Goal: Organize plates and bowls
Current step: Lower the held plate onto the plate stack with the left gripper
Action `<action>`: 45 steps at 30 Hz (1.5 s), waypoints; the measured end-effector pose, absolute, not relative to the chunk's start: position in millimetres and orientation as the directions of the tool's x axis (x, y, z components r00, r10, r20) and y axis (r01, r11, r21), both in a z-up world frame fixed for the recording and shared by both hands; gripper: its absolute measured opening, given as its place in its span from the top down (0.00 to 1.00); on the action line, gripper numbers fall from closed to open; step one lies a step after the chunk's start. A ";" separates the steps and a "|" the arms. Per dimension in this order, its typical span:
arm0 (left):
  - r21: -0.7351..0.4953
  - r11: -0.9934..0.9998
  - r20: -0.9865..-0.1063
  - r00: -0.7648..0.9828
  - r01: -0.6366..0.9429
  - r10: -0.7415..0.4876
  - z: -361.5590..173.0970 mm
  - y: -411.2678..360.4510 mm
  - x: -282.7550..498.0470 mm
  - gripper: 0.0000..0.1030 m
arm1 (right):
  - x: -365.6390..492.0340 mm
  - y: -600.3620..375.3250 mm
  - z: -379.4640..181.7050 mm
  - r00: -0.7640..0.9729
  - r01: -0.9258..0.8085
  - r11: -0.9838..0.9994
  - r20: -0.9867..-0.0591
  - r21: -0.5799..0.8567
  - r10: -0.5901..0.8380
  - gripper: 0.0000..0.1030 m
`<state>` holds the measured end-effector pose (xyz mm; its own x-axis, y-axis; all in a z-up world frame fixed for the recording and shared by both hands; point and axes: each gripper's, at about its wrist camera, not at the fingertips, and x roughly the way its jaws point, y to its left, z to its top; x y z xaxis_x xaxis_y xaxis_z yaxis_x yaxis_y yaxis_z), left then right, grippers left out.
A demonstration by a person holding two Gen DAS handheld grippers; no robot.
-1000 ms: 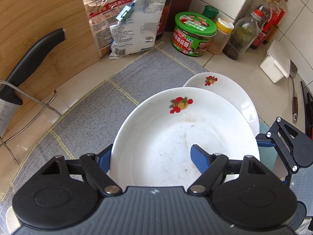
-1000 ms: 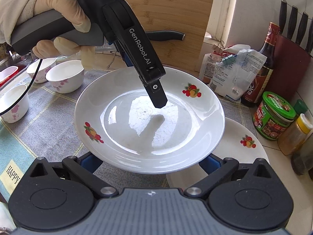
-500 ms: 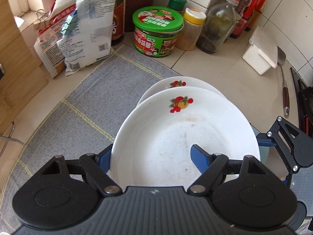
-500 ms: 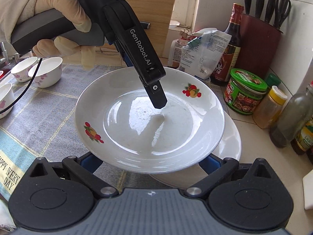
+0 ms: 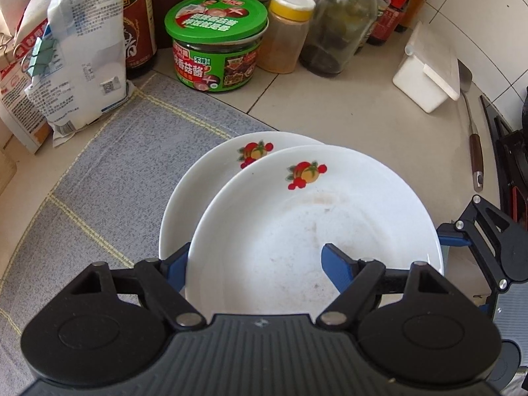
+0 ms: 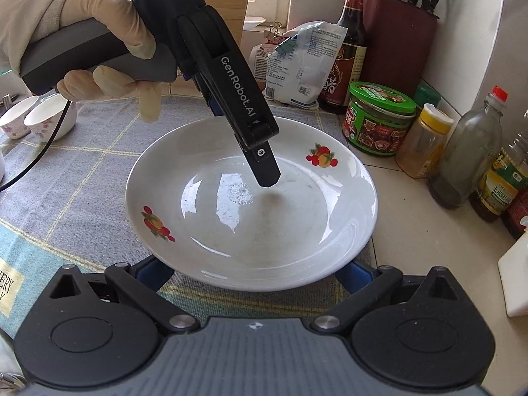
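Note:
A white plate [image 5: 297, 231] with fruit prints hangs just above the mat, pinched at its near rim by my left gripper [image 5: 254, 254]. One blue finger [image 5: 336, 264] lies inside the plate and the other is under the rim. The right wrist view shows this same plate [image 6: 297, 231] with that black upper finger [image 6: 260, 161] resting in it. My right gripper [image 6: 254, 264] has its jaws wide apart, and both blue fingers reach under the plate's near edge with their tips hidden. A second matching plate [image 5: 204, 191] lies on the mat, mostly covered by the held one.
A grey mat [image 5: 115, 171] covers the counter. Behind the plates stand a green-lidded jar [image 5: 217, 39], bottles, clipped bags [image 5: 82, 66] and a knife block [image 6: 402, 33]. A white box [image 5: 425, 76] and a spatula [image 5: 475, 151] lie right. Small bowls [image 6: 49, 118] sit far left.
Both grippers carried the held plate toward the jars and bottles. It now hangs over the second plate, which has all but vanished from the right wrist view.

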<state>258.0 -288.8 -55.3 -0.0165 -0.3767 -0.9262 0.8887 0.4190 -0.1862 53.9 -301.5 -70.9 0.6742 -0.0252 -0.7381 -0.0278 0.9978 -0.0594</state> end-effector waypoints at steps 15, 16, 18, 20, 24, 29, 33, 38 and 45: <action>-0.210 0.408 -0.927 -0.048 0.889 -0.371 -68.6 -301.0 265.7 0.22 | 58.9 -309.3 -71.5 0.662 0.009 0.998 -0.747 -0.067 -0.056 0.00; -0.210 0.406 -0.927 -0.049 0.889 -0.371 -68.6 -301.0 266.1 0.22 | 59.7 -309.2 -71.7 0.660 0.010 0.997 -0.749 -0.070 -0.060 0.00; -0.204 0.402 -0.928 -0.046 0.893 -0.369 -68.6 -301.7 266.3 0.22 | 60.2 -308.1 -71.9 0.658 0.012 0.997 -0.751 -0.075 -0.065 0.00; -0.200 0.399 -0.930 -0.044 0.895 -0.366 -68.4 -302.2 266.2 0.21 | 60.1 -307.3 -72.2 0.657 0.010 0.997 -0.751 -0.080 -0.067 0.00; -0.194 0.393 -0.930 -0.041 0.899 -0.364 -67.5 -302.5 266.8 0.21 | 59.4 -306.9 -72.5 0.656 0.011 0.997 -0.751 -0.080 -0.068 0.00; -0.173 0.382 -0.937 -0.032 0.908 -0.347 -65.7 -304.3 265.9 0.21 | 59.5 -307.0 -72.4 0.656 0.011 0.996 -0.751 -0.083 -0.070 0.00; -0.173 0.378 -0.937 -0.034 0.910 -0.347 -65.1 -302.4 267.3 0.21 | 60.2 -306.4 -71.6 0.656 0.012 0.996 -0.751 -0.087 -0.074 0.00; -0.166 0.373 -0.937 -0.028 0.913 -0.349 -63.5 -299.2 268.1 0.21 | 61.1 -306.8 -71.2 0.657 0.015 0.996 -0.750 -0.086 -0.074 0.00; -0.161 0.374 -0.934 -0.019 0.913 -0.357 -58.7 -293.6 268.5 0.20 | 60.0 -306.5 -70.4 0.658 0.015 0.996 -0.749 -0.088 -0.076 0.00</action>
